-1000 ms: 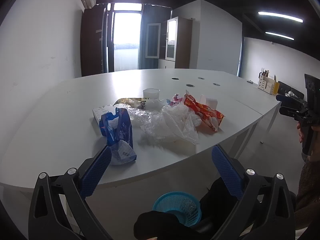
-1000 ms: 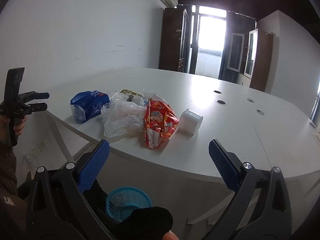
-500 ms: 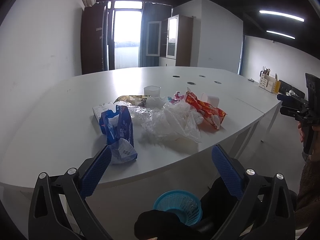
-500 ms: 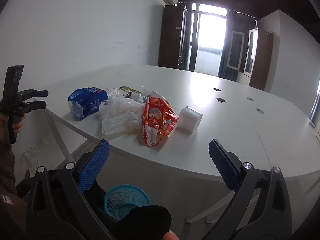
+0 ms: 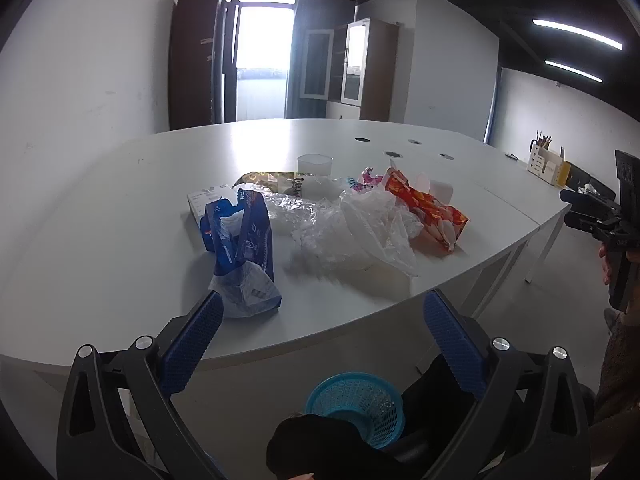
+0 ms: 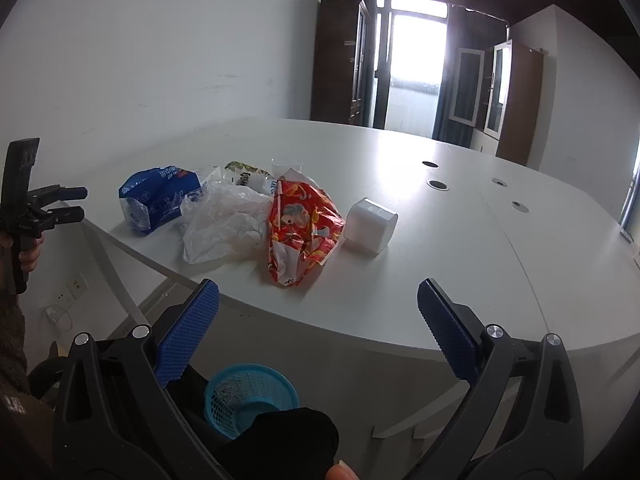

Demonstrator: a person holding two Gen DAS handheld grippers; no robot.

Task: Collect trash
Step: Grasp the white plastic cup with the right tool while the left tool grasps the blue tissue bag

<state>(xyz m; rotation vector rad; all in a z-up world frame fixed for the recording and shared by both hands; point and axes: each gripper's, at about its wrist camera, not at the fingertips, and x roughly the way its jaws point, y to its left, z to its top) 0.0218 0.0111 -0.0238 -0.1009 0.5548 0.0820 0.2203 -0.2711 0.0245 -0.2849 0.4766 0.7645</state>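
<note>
Both grippers hung short of the desk [image 5: 120, 240], fingers spread wide and empty: left gripper [image 5: 320, 344] lined up with the blue wrapper [image 5: 242, 240], right gripper [image 6: 318, 328] facing the red snack bag [image 6: 300, 232]. Trash sat bunched near the desk edge, clear plastic bag [image 6: 224, 224] between them. Blue basket [image 5: 356, 406] stood on the floor below, probably so pieces drop straight in.

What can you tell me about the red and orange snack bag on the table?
The red and orange snack bag is shiny crinkled foil with a cartoon print, torn open, showing its white inside at the near end. It lies flat and crumpled near the table edge. The clear plastic bag presses against one side; the white box sits close on the other. Neither pair of tongs touches it.
</note>
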